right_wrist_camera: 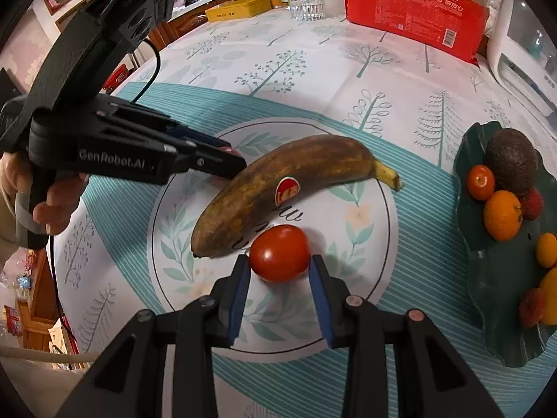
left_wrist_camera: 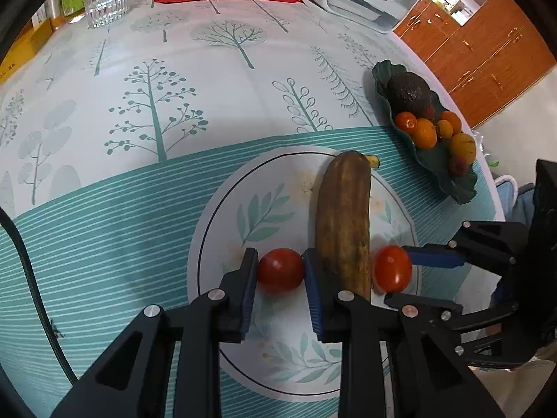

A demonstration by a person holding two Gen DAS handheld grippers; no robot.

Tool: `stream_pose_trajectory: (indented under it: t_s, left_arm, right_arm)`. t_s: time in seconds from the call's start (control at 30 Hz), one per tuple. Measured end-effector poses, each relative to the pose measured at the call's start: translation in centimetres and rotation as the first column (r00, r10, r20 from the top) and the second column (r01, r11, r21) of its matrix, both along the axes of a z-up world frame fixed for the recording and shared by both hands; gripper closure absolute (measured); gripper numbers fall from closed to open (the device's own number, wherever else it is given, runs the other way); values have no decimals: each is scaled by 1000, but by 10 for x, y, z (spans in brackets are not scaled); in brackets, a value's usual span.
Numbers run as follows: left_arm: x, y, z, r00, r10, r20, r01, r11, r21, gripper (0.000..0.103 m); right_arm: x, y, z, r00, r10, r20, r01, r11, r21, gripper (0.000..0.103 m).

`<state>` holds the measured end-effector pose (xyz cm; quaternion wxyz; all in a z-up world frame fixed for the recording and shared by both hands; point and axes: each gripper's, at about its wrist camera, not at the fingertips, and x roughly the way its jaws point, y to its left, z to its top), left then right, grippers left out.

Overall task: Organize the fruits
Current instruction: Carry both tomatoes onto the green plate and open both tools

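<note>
Hiding most of 1 tomato (right_wrist_camera: 228,151), the left gripper (right_wrist_camera: 222,160) clamps it.

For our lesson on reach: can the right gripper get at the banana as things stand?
Probably not yet. The right gripper is shut on a tomato, which sits between its fingers and the banana just beyond. The banana lies unobstructed on the plate, so once the tomato is released it looks reachable.

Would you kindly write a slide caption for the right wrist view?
Right gripper closes on a tomato beside a browned banana on the plate, left gripper opposite.
</note>
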<state>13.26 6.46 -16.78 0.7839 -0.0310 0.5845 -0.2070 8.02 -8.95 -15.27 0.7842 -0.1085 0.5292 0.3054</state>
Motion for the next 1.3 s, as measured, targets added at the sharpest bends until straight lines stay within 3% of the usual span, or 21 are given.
stream_pose_trajectory:
  t_s: [0.2, 0.43, 0.97, 1.3]
  left_arm:
    - [-6, 4, 14, 998, 64, 17, -65, 997, 43, 79]
    - [-21, -12, 42, 996, 51, 68, -56, 995, 86, 79]
    - [-42, -118, 81, 992, -38, 123, 33, 998, 46, 79]
    - [-15, -195, 82, 991, -43, 126, 38, 998, 48, 79]
  right_arm:
    - [-2, -7, 7, 1000, -21, 13, 20, 1000, 13, 69]
    - [-8, -21, 22, 998, -43, 41, 42, 998, 37, 69]
    - [-28, -90, 61, 980, -165, 116, 157, 985, 74, 69]
    - [-10, -160, 67, 922, -353, 161, 349, 936, 49, 69]
